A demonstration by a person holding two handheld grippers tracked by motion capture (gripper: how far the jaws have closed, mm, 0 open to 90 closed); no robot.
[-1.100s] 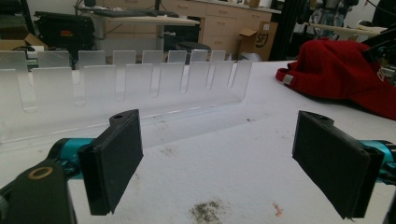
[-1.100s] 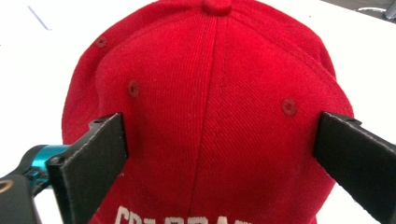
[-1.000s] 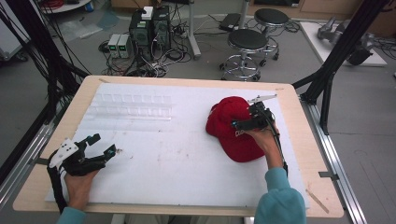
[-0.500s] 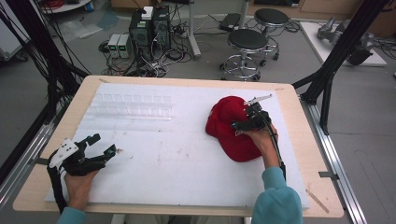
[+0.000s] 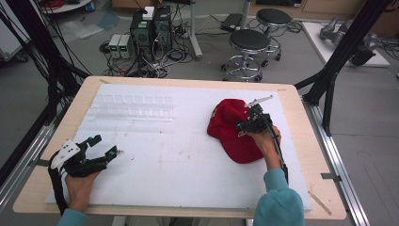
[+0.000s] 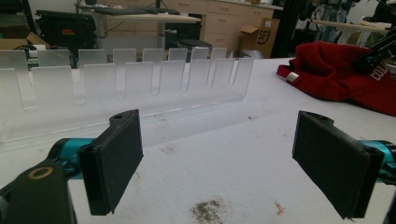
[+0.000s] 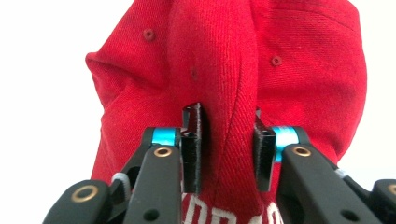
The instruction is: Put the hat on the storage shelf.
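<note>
A red cotton baseball cap (image 5: 233, 132) lies on the right half of the white foam-covered desk (image 5: 179, 160), well apart from the clear acrylic slotted rack (image 5: 131, 107) at the far left. The grasp is judged to be made: in the right gripper view the fingers (image 7: 194, 149) of the right gripper (image 7: 229, 151) have just been closing, and a raised ridge of the cap's crown cloth is seen pinched between the two pads. The lift, and whatever placing is meant to follow, are judged still to be done, since the cap is seen resting on the desk in the high view. The cap's long axis runs slantwise there, from far left to near right; the brim appears to lie at the near right end, though this cannot be told for certain. The left gripper (image 5: 87, 153) is held at the near left of the desk, its fingers (image 6: 114, 163) spread wide with nothing between them.
</note>
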